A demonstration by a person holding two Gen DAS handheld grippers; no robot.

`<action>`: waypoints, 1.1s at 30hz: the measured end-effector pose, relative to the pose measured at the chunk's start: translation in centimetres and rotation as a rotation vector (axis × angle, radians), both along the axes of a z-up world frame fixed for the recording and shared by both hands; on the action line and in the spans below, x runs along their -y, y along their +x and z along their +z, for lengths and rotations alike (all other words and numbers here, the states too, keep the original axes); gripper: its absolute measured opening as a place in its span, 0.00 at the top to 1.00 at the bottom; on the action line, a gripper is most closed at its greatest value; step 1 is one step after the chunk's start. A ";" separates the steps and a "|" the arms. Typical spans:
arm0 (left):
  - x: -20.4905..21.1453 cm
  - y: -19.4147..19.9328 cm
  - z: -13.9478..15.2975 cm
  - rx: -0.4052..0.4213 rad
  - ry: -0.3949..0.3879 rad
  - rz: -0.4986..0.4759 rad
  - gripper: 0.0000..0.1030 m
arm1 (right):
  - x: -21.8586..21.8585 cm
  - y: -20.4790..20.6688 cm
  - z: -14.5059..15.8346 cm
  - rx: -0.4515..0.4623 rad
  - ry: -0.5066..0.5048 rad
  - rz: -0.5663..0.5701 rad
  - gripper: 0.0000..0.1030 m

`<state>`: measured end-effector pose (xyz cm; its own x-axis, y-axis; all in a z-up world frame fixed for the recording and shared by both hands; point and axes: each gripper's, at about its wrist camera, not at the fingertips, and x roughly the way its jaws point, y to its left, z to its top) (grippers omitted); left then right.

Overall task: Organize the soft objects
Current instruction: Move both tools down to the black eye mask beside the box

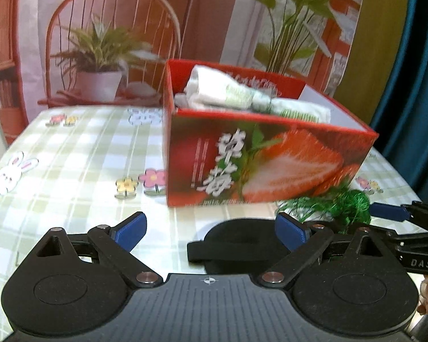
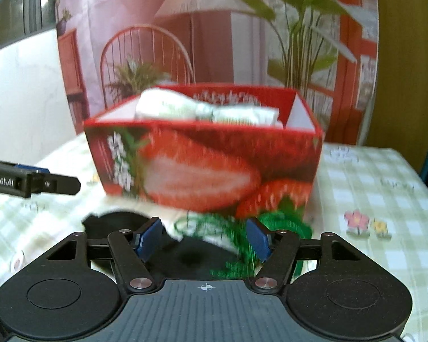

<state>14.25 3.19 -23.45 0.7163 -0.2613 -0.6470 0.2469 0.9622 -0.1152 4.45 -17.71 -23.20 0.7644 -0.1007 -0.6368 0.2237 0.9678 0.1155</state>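
Note:
A red strawberry-print box [image 1: 271,159] [image 2: 202,165] stands on the checked tablecloth and holds rolled white cloths [image 1: 242,97] [image 2: 208,111]. In front of it lie a black soft item with a strap [image 1: 236,238] [image 2: 114,222] and a bundle of green tinsel [image 1: 348,205] [image 2: 282,222]. My left gripper [image 1: 211,232] is open and low over the black item, which lies between its blue fingers. My right gripper [image 2: 204,240] is open, with green strands and part of the black item between its fingers. One of its fingers [image 1: 388,211] shows beside the tinsel in the left wrist view.
The tablecloth [image 1: 71,156] [image 2: 385,188] carries printed flowers and a rabbit. A printed backdrop [image 1: 114,42] of a chair and plants hangs behind the table, with a blue curtain [image 1: 413,85] to its right. The left gripper's finger [image 2: 57,183] enters the right wrist view at the left.

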 end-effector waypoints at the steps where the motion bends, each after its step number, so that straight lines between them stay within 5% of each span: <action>1: 0.0 0.2 -0.4 -0.005 0.001 0.000 0.06 | 0.0 -0.2 -0.4 -0.007 0.006 -0.003 0.41; 33: 0.0 -0.9 -4.1 -0.070 -0.035 0.000 0.15 | 1.3 -3.5 -3.8 -0.096 0.138 -0.098 0.49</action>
<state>13.37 3.18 -27.50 0.6696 -0.2843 -0.6861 0.2368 0.9573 -0.1656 0.98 -18.99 -27.02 0.6904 -0.0781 -0.7192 0.3321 0.9174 0.2192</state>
